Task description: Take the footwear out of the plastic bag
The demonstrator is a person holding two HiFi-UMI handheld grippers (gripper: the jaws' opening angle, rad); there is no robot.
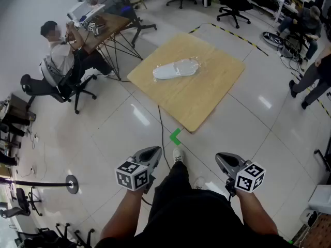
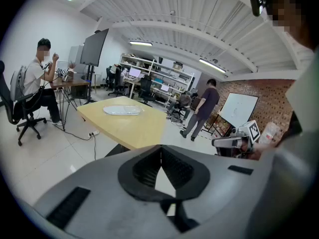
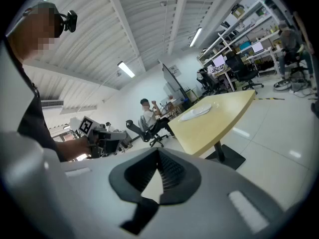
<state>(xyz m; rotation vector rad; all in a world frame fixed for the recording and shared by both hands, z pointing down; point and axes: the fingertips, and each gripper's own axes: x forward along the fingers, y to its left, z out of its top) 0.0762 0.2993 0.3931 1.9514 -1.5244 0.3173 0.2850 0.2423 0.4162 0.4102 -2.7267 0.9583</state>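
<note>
A clear plastic bag [image 1: 176, 68] with pale footwear inside lies flat near the middle of a square wooden table [image 1: 217, 92]. The bag also shows far off on the tabletop in the left gripper view [image 2: 122, 110] and the right gripper view [image 3: 198, 112]. My left gripper [image 1: 151, 153] and right gripper [image 1: 223, 160] hang close to my body, well short of the table, over the floor. Both are shut with nothing between the jaws [image 2: 160, 156] [image 3: 159, 159].
A seated person [image 1: 61, 56] works at a desk [image 1: 106, 27] to the far left. Others stand or sit at the right [image 1: 310, 81]. A cable [image 1: 161, 133] runs across the tiled floor under the table, near a green floor mark [image 1: 175, 136]. Office chairs [image 1: 232, 6] stand behind.
</note>
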